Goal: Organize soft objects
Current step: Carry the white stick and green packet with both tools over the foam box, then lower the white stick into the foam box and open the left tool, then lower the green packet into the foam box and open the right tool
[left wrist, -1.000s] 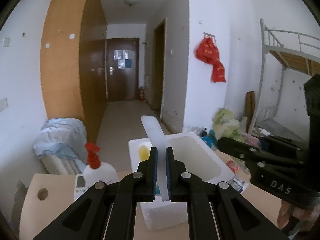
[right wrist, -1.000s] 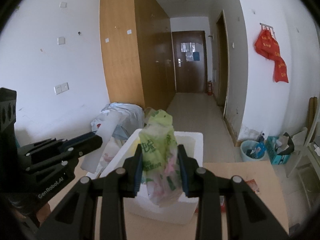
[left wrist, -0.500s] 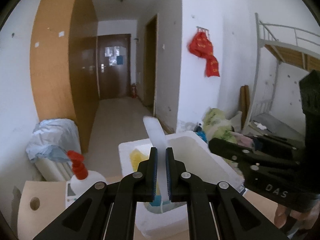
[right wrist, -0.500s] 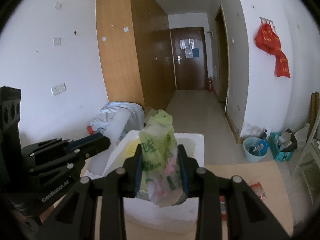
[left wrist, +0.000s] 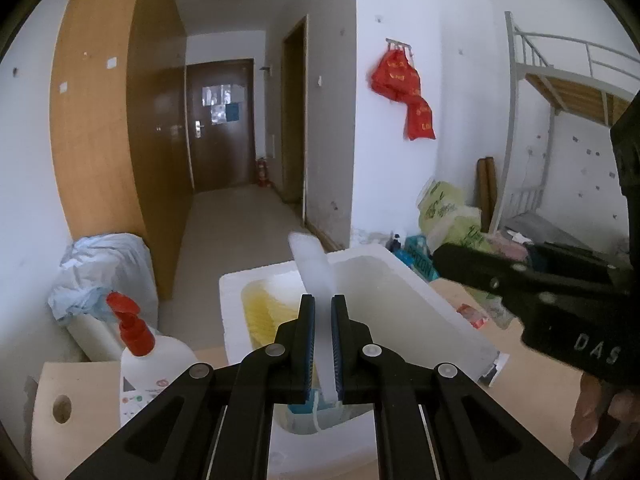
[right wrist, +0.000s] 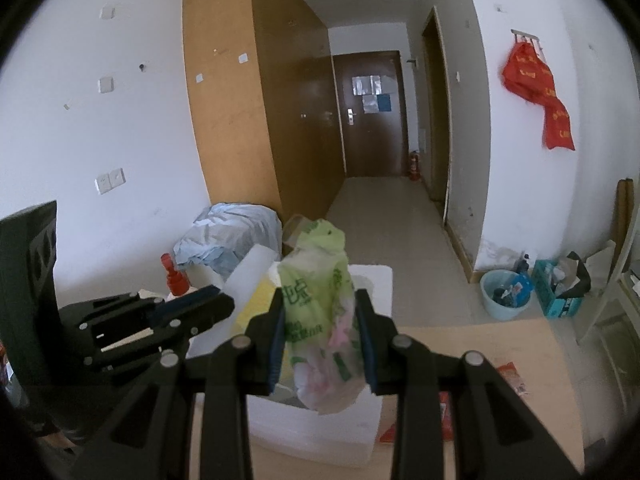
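My left gripper (left wrist: 322, 344) is shut on a thin white foam sheet (left wrist: 314, 272) that sticks up over a white foam box (left wrist: 420, 320) on the wooden table. A yellow soft item (left wrist: 266, 310) lies inside the box at its far left. My right gripper (right wrist: 323, 340) is shut on a green and pink plastic bag (right wrist: 320, 312), held above the box (right wrist: 320, 436). The right gripper also shows in the left wrist view (left wrist: 444, 258) at the right. The left gripper also shows in the right wrist view (right wrist: 218, 302) at the left.
A white spray bottle with a red nozzle (left wrist: 140, 356) stands left of the box. The wooden table (left wrist: 532, 400) has a round hole (left wrist: 61, 409) at its left. A red packet (right wrist: 512, 376) lies right of the box. A blue bucket (right wrist: 506, 294) stands on the floor.
Both grippers have moved forward over the foam box, still holding the foam sheet and the plastic bag. The box now lies closer under them.
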{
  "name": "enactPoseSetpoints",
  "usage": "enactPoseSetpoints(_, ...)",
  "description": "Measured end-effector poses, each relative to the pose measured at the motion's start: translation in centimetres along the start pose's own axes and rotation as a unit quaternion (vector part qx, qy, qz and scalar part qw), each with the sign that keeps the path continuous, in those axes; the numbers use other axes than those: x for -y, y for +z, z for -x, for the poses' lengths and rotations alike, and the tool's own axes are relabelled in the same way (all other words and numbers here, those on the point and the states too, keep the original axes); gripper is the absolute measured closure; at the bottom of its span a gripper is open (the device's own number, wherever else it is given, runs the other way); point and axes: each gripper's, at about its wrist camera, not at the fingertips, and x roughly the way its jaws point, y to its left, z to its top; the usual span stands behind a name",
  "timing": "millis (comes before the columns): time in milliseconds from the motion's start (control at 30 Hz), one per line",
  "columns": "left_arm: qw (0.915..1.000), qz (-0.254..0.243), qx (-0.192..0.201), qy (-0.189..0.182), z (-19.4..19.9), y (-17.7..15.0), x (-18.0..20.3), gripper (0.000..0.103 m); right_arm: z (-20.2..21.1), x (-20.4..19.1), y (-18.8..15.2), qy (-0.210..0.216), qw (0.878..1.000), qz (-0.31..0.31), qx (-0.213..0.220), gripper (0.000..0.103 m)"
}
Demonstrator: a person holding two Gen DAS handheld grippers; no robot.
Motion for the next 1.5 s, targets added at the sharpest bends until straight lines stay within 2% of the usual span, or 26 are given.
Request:
enactPoseSetpoints(233,0.9998,0.010,-0.012,-0.009,-0.7,0.1,-0.7,0.095,0.6,0.0,0.0,-0.004,1.000,-0.006,0.007,0.067)
enactPoseSetpoints(533,0.9999,0.014,-0.001,-0.004,-0.5,0.1,-0.8,0.090,0.8,-0.1,-0.1,-0.003,1.000,-0.005,0.007,0.067)
enactPoseSetpoints(567,0.9999,0.014,0.001,-0.002,-0.4,0.1,-0.8,0.086,0.8,0.0,-0.1,-0.004,1.000,-0.005,0.008,0.067)
enactPoseSetpoints(633,0.9999,0.012,0.004,0.011,-0.3,0.1,-0.8,0.062,0.9,0.0,-0.2,-0.003,1.000,-0.006,0.009,0.067)
enactPoseSetpoints(667,0.9998,0.012,0.004,0.017,-0.3,0.1,-0.8,0.038,0.9,0.1,-0.2,-0.005,1.000,-0.006,0.010,0.067)
enactPoseSetpoints(700,0.9996,0.016,0.006,0.022,-0.2,0.0,-0.9,0.022,0.9,0.1,-0.2,-0.005,1.000,-0.006,0.010,0.067)
enactPoseSetpoints(800,0.9988,0.025,0.027,0.034,0.4,0.0,-1.1,0.013,0.9,0.1,-0.2,-0.005,1.000,-0.007,0.011,0.067)
enactPoseSetpoints(1067,0.9973,0.024,0.019,0.066,0.6,0.1,-1.9,0.013,0.8,0.0,-0.2,-0.004,1.000,-0.007,0.009,0.067)
enactPoseSetpoints(1500,0.9906,0.055,0.029,0.121,5.1,-0.9,-5.5,0.013,-1.4,-2.0,-0.8,0.025,1.000,0.006,-0.018,0.067)
